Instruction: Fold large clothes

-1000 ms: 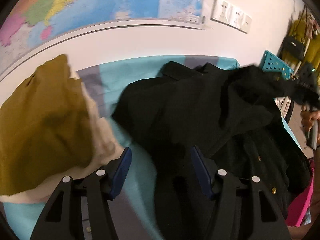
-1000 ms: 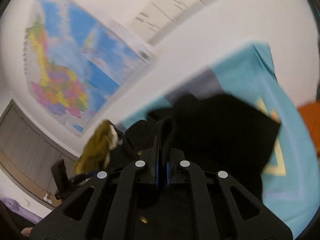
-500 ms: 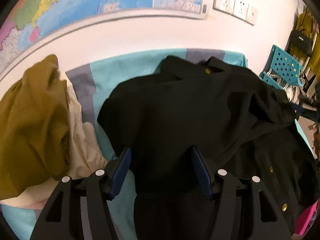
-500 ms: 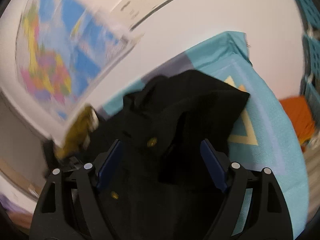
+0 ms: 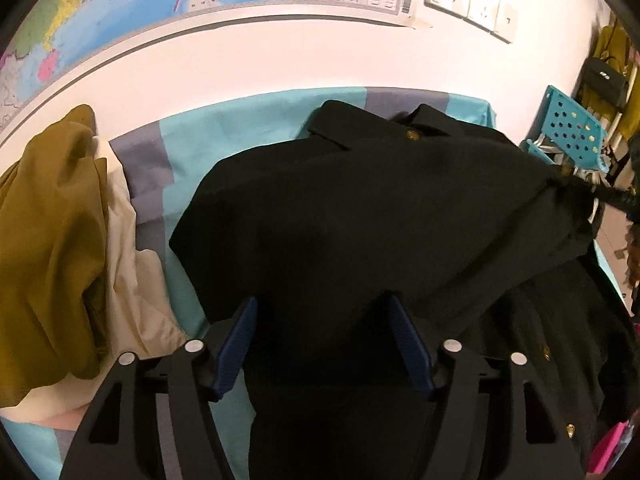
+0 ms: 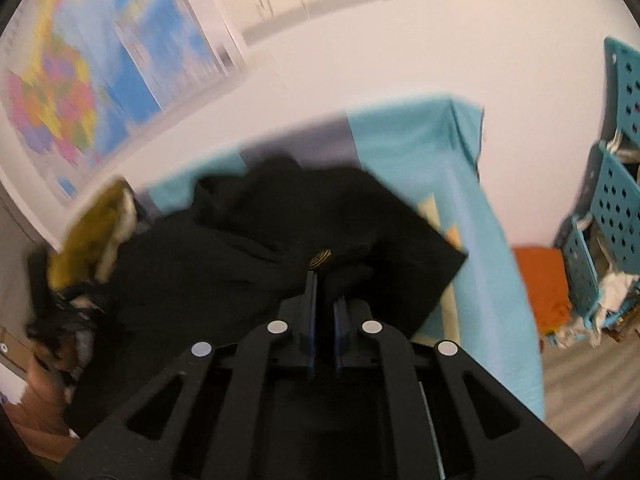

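Note:
A large black jacket (image 5: 360, 216) with gold buttons lies spread on the teal cloth-covered table (image 5: 224, 132), collar toward the wall. My left gripper (image 5: 322, 316) is open just above the jacket's near part, holding nothing. My right gripper (image 6: 324, 284) is shut on a bunched fold of the black jacket (image 6: 248, 256) beside a gold button (image 6: 319, 258). In the left wrist view the jacket's right edge is pulled up toward the right gripper (image 5: 600, 194) at the frame's right.
A mustard garment (image 5: 48, 232) on a cream one (image 5: 132, 280) is piled at the table's left. Teal perforated baskets (image 5: 576, 132) and an orange item (image 6: 540, 280) stand off the right end. A wall map (image 5: 160, 4) and sockets are behind.
My right gripper, open half a second ago, has shut on the jacket by the gold button. The jacket now lies flatter and more spread out. My left gripper stays open, slightly closer to the jacket.

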